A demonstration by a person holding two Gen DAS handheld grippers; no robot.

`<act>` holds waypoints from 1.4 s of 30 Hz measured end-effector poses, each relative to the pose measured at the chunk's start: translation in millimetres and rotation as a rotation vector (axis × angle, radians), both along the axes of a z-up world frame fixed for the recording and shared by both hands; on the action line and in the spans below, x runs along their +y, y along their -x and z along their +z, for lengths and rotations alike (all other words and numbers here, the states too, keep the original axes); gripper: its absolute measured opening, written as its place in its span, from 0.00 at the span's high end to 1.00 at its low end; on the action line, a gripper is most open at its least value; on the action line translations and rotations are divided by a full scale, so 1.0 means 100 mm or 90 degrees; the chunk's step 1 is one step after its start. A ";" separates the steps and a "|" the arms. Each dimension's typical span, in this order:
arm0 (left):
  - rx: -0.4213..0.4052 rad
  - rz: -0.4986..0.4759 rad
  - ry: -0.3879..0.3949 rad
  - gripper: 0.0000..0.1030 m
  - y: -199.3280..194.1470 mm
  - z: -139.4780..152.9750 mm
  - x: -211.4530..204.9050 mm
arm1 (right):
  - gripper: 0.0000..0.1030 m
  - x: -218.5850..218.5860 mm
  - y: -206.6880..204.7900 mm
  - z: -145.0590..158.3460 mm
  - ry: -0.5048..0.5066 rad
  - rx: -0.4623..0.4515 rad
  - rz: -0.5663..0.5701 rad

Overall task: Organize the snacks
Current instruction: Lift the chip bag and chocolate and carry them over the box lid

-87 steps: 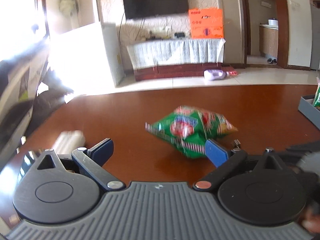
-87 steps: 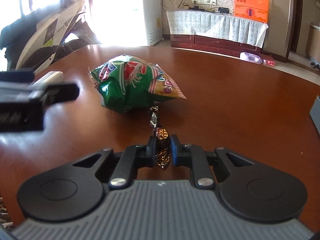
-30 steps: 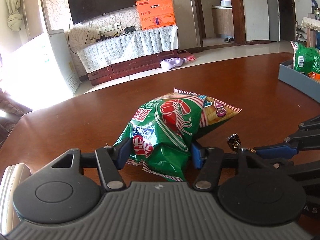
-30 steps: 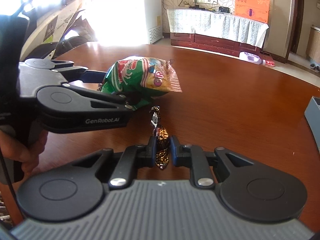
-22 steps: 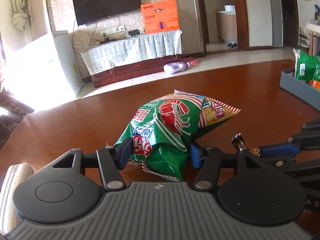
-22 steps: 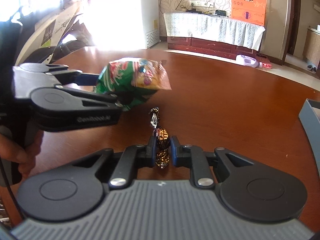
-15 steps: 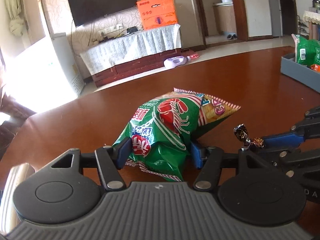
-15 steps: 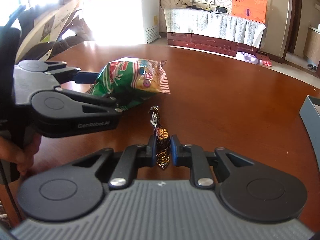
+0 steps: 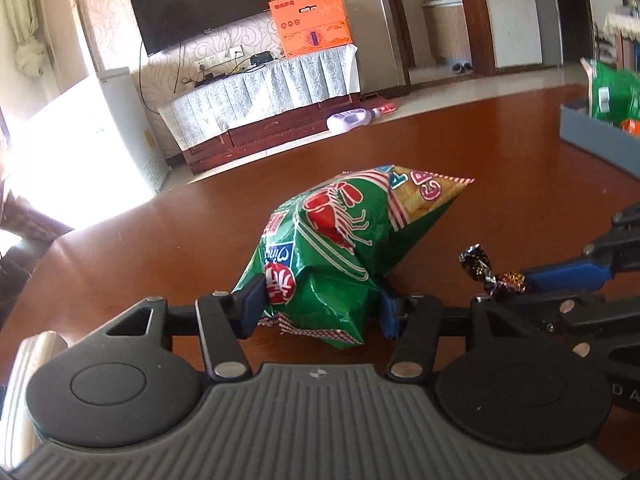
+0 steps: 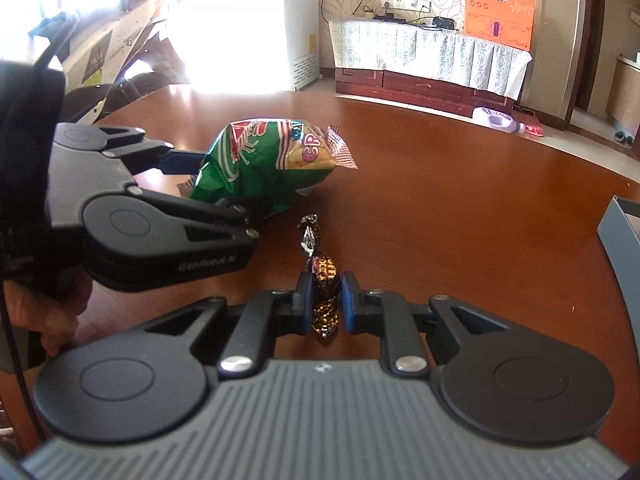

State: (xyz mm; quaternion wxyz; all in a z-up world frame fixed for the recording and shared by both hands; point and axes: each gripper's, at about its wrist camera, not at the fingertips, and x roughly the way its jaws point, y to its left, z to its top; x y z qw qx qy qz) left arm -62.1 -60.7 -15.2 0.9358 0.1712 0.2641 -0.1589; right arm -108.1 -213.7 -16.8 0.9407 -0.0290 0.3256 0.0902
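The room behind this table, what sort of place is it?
Most likely a home living room: a wall-mounted television hangs above a cloth-draped cabinet, and the snacks sit on a polished wooden table. A doorway beyond seems to open onto another room.

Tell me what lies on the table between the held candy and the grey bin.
Nothing: between the candy and the bin the table is bare, seen in the right wrist view.

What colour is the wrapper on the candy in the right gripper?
Dark brown with gold speckles, on the candy in the right gripper. Clearest in the right wrist view.
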 end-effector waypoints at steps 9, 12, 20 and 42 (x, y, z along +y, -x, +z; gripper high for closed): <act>-0.044 0.014 0.055 0.43 0.16 0.24 0.07 | 0.82 -0.12 0.10 0.11 -0.020 -0.015 -0.010; -0.047 0.004 0.047 0.43 0.22 0.28 0.01 | 0.82 -0.17 0.17 0.17 -0.025 -0.031 -0.015; -0.060 -0.009 0.021 0.43 0.39 0.36 -0.26 | 0.82 -0.34 0.47 0.41 -0.029 -0.097 -0.042; -0.088 -0.054 0.020 0.42 0.96 0.59 -1.53 | 0.82 -1.08 1.04 0.74 -0.005 -0.167 -0.124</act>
